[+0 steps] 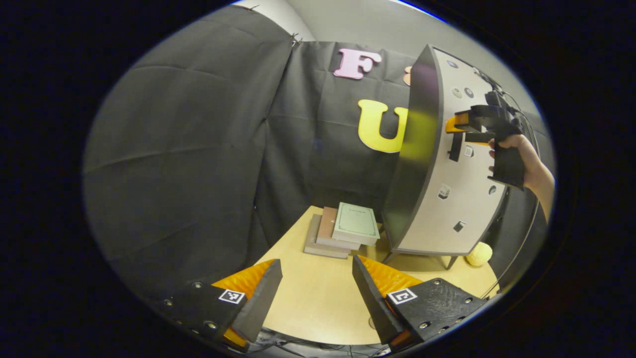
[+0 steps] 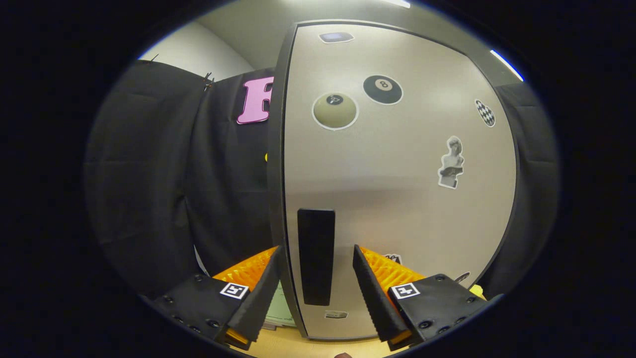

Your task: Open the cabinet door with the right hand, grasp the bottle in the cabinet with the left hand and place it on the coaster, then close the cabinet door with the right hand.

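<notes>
Left gripper view: cam rides low over the tabletop (image 1: 318,298), facing fwd toward the booth's back wall, well back from the cabinet (image 1: 447,169), which stands at its right, seen obliquely; right tool (image 1: 454,124) shows far off at the door there; right gripper view: cam sits v. near the cabinet door (image 2: 397,199), facing it almost square-on, handle (image 2: 316,256) between its own fingers; shared: cabinet door, wall cloth, bit of tabletop.

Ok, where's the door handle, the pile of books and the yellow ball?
door handle (image 2: 316,256): right gripper view, middle of the dark upright bar.
pile of books (image 1: 355,223): left gripper view, cover of the top green book.
yellow ball (image 1: 479,254): left gripper view, its middle, under the cabinet.
</notes>
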A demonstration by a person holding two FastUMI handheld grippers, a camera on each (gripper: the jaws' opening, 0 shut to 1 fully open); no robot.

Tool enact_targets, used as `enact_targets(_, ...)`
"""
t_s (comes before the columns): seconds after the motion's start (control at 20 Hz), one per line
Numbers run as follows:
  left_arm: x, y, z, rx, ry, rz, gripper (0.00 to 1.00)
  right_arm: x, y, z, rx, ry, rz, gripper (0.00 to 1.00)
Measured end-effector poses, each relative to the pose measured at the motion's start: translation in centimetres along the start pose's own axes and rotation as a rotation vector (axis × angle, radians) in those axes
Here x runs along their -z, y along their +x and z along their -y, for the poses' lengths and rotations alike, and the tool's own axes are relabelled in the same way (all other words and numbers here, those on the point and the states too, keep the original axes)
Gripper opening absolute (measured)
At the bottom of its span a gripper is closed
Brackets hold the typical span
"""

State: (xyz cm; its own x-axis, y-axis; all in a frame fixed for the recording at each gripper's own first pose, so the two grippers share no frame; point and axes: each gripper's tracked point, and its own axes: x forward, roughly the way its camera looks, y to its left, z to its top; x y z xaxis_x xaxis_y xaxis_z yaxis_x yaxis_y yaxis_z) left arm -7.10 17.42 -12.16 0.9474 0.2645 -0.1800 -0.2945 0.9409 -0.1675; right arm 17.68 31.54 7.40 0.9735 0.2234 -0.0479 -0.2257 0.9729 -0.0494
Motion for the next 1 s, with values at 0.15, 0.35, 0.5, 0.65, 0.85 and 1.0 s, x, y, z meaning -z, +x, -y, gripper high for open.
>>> enact_targets(0.15,0.0,0.1,-0.8,-0.011,-0.015,-0.003,0.86,0.8,0.8,-0.3,0.005,0.006,-0.032,0.69)
enact_targets(0.35,-0.2,-0.2,-1.0,-0.005,-0.004,0.009,0.88,1.2,1.6,0.2,0.026,0.045,-0.046,0.37)
enact_targets(0.5,0.1,-0.4,-1.2,-0.009,0.006,0.011,0.88,1.0,1.0,0.1,0.009,0.029,-0.065,0.35)
enact_targets(0.65,0.8,-0.9,-1.2,-0.013,0.0,0.003,0.88,1.1,0.9,0.1,0.0,0.038,-0.07,0.29)
enact_targets(0.85,0.7,-1.7,-0.8,-0.01,0.021,0.009,0.88,1.1,0.8,-0.1,-0.053,0.014,-0.069,0.19)
enact_targets(1.0,0.6,-2.1,-0.3,-0.006,0.025,0.011,0.88,1.1,0.3,-0.2,-0.1,0.0,-0.07,0.08)
